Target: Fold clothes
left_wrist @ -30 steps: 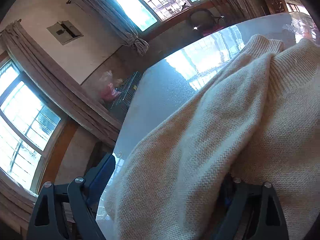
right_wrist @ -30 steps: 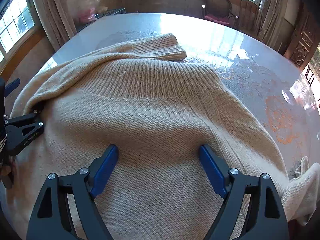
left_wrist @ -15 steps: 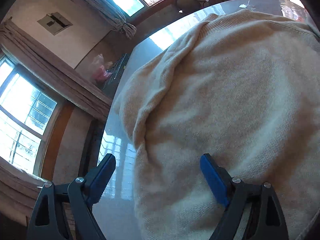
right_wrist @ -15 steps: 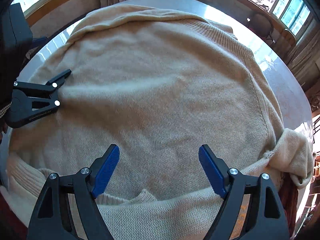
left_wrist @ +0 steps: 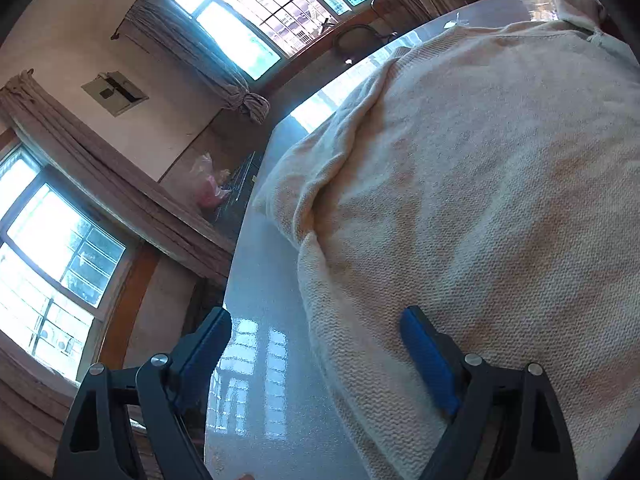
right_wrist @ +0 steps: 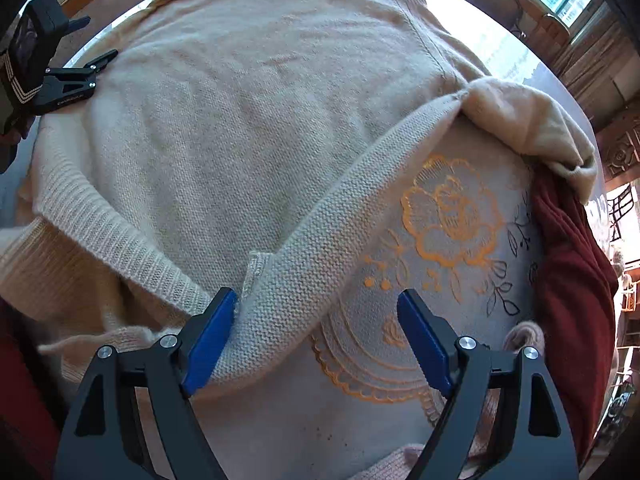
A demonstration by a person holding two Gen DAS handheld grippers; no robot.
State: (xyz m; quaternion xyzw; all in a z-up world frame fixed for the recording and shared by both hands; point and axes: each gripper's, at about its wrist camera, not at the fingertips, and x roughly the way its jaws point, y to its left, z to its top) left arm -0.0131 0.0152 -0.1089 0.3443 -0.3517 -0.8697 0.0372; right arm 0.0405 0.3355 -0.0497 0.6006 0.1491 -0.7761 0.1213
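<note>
A cream knit sweater (right_wrist: 256, 112) lies spread on the table, its ribbed hem toward me and one sleeve bunched at the right (right_wrist: 528, 120). My right gripper (right_wrist: 316, 340) is open just above the hem's near corner, its left pad touching the knit edge. My left gripper (left_wrist: 316, 352) is open and empty over the sweater's left edge (left_wrist: 480, 200), its right pad above the knit, its left pad above bare table. The left gripper also shows in the right wrist view (right_wrist: 76, 80) at the sweater's far left side.
The table (right_wrist: 460, 220) is grey and glossy with an orange flower print. A dark red garment (right_wrist: 568, 264) lies at its right edge, a pinkish one (right_wrist: 524, 332) near me. Windows, curtains and a chair (left_wrist: 360, 36) stand beyond the table.
Both grippers have pulled back toward me. The right view has slid from the sweater's chest to its hem and the printed table. The left gripper let go of the knit and is now open.
</note>
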